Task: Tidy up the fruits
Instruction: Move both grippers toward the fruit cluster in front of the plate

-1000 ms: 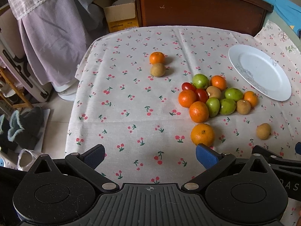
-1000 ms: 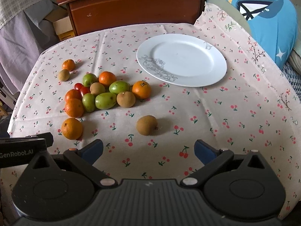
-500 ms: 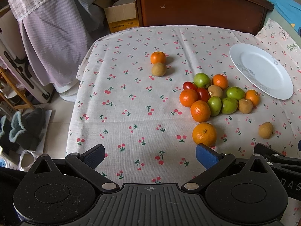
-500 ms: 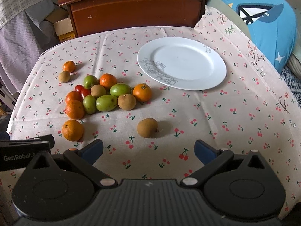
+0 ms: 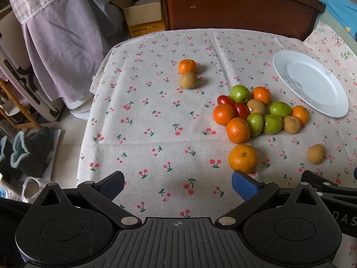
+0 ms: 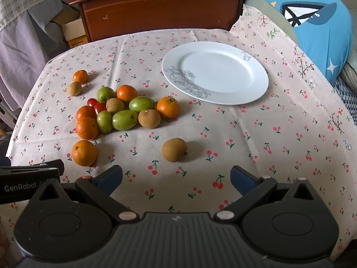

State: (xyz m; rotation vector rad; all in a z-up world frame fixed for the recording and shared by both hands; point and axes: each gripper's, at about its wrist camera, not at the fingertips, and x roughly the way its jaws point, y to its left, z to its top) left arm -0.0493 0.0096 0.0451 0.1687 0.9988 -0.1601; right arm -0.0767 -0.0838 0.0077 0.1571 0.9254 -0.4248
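Both tools hang over the near edge of the bench [image 6: 290, 120]: the left hand-held gripper [image 5: 177, 182] spread wide with nothing between its fingers, the right hand-held gripper [image 6: 176, 176] just as wide and bare. The fruit pile [image 6: 125, 109] sits left of the white plate [image 6: 215, 72], oranges, green fruits and two tomatoes touching. One orange [image 5: 242, 158] lies just ahead of the left tool's right finger; a brown fruit [image 6: 174, 149] lies alone ahead of the right tool.
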